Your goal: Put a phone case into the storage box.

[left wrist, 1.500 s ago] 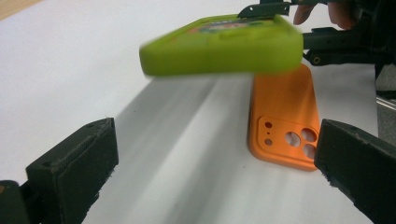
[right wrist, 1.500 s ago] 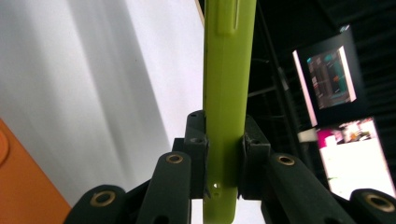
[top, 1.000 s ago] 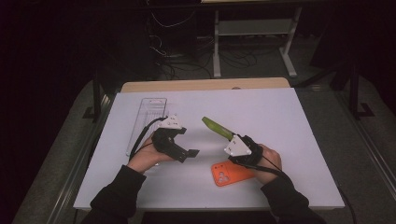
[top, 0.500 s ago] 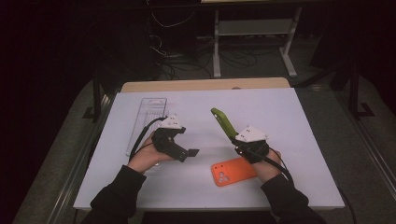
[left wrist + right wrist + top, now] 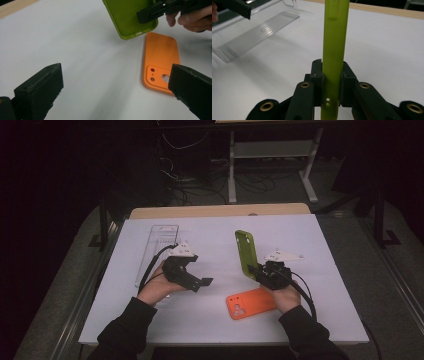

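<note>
High view: my right gripper (image 5: 260,271) holds the green phone case (image 5: 246,252) stood on edge, lifted off the table (image 5: 330,245) right of centre, probably for carrying toward the clear rack (image 5: 156,251) by the left edge. Right gripper view confirms both jaws clamped on the case's thin wall. My left gripper (image 5: 200,282) hovers wide open, holding nothing, aimed at the orange case (image 5: 250,303) lying flat near the front edge.
</note>
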